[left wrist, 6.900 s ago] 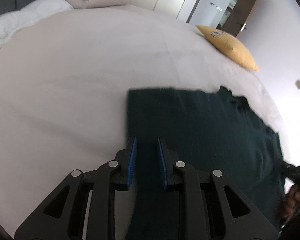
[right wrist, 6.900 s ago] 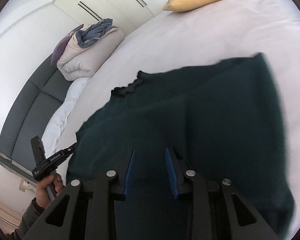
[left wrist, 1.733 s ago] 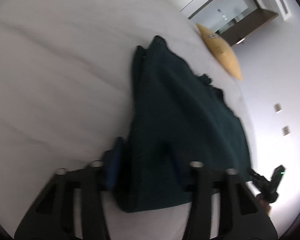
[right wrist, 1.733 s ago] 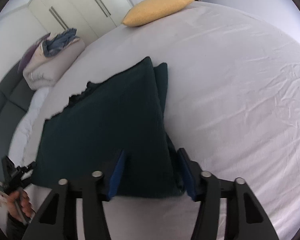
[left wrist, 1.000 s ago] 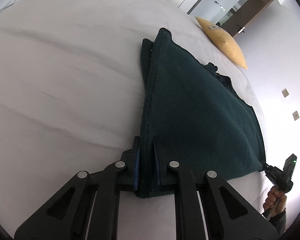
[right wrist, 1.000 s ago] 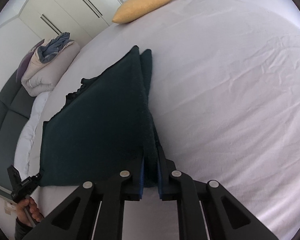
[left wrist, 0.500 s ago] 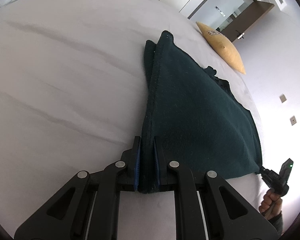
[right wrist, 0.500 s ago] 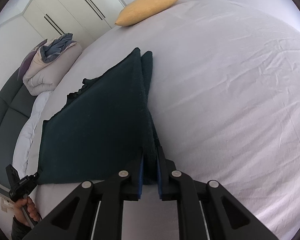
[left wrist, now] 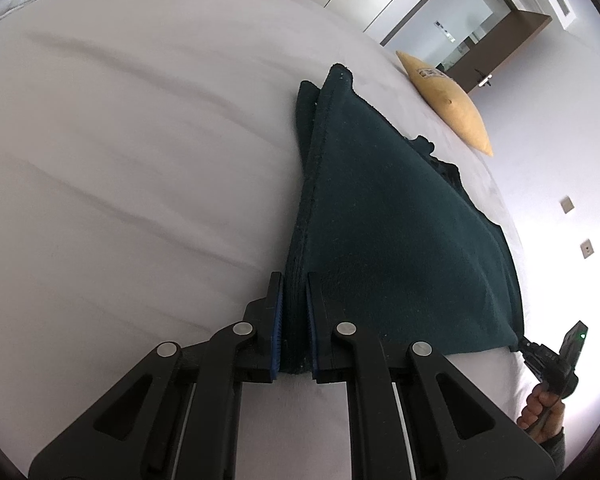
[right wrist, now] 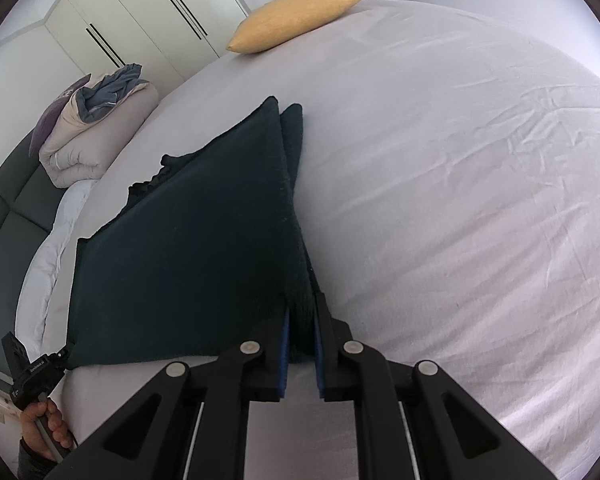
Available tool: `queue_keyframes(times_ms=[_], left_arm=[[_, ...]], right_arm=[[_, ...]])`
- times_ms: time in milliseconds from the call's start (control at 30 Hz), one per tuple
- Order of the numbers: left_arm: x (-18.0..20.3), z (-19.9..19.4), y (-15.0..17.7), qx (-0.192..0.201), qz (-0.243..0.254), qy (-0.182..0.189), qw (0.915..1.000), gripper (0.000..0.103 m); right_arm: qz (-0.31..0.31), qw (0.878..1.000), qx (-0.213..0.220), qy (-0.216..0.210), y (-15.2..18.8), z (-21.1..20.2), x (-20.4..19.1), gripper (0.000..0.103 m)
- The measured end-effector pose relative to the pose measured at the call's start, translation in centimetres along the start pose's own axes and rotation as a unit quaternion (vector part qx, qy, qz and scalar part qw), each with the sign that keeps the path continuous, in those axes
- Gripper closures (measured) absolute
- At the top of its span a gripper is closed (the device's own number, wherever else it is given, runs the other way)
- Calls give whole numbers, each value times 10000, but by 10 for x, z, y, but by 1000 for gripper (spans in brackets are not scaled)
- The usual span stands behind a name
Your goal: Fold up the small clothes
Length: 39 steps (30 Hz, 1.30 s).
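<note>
A dark green garment (left wrist: 400, 240) (right wrist: 204, 248) lies folded double on the white bed sheet (left wrist: 120, 160), its near edge lifted. My left gripper (left wrist: 294, 292) is shut on the garment's near left corner, the cloth pinched between its blue pads. My right gripper (right wrist: 300, 312) is shut on the near right corner in the same way. Each gripper shows in the other's view: the right gripper (left wrist: 520, 346) in a hand at the lower right of the left wrist view, the left gripper (right wrist: 64, 354) at the lower left of the right wrist view. The garment's far end rests on the sheet.
A yellow pillow (left wrist: 448, 102) (right wrist: 296, 18) lies at the bed's far edge. A rolled beige duvet (right wrist: 96, 136) with blue cloth on it sits by the grey headboard (right wrist: 4, 216). White wardrobe doors (right wrist: 140, 16) stand behind. Wrinkled sheet (right wrist: 480, 200) stretches to the right.
Over the last second both grippers stay shut on the corners and barely move. Before that they stood open over the garment, then closed on its two near corners.
</note>
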<state>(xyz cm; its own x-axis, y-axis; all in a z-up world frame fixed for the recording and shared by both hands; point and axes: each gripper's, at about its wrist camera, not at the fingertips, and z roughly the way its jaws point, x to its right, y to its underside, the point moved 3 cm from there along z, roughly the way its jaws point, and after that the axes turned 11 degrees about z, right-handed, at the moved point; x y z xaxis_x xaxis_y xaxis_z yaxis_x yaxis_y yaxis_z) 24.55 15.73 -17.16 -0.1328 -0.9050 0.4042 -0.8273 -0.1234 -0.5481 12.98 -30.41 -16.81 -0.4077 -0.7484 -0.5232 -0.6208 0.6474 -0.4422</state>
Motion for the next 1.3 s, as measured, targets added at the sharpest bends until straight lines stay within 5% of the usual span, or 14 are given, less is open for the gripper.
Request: queue_keyframes(times_ms=[133, 200, 233, 267, 400, 567, 667, 733, 900, 1033, 1300], left_arm=[[3, -2, 1, 10, 73, -98, 9999, 91], [2, -11, 2, 14, 27, -33, 10000, 91], [2, -15, 2, -6, 23, -20, 10000, 91], [1, -21, 3, -38, 3, -34, 10000, 91], [10, -55, -7, 206, 245, -414, 9986, 90], [67, -59, -59, 611, 1035, -258, 9924, 90], [102, -17, -89, 549, 1551, -182, 9862, 90], [112, 20, -102, 325, 1544, 73, 9875, 90], [88, 88, -100, -64, 1257, -174, 9919, 90], [53, 86, -87, 250, 744, 530, 9955, 90], [34, 65, -70, 406, 524, 528, 9964, 90]], right_arm=[[-20, 9999, -113, -86, -3, 2, 3, 92], [52, 9998, -154, -124, -8, -5, 4, 79], [130, 9998, -130, -54, -9, -10, 6, 62], [338, 9994, 48, -28, -13, -22, 12, 54], [631, 9965, 524, -169, -28, -54, 19, 54], [275, 9941, 320, -1001, -39, -47, -34, 55], [9, 9871, -73, -1601, -40, -17, -87, 55], [-200, 9841, -293, -1739, -38, 11, -121, 55], [-175, 9745, -961, -2020, -37, 88, -165, 55], [49, 9766, -1053, -1872, -39, 123, -151, 67], [1050, 9690, -442, -2194, -79, 100, -52, 87]])
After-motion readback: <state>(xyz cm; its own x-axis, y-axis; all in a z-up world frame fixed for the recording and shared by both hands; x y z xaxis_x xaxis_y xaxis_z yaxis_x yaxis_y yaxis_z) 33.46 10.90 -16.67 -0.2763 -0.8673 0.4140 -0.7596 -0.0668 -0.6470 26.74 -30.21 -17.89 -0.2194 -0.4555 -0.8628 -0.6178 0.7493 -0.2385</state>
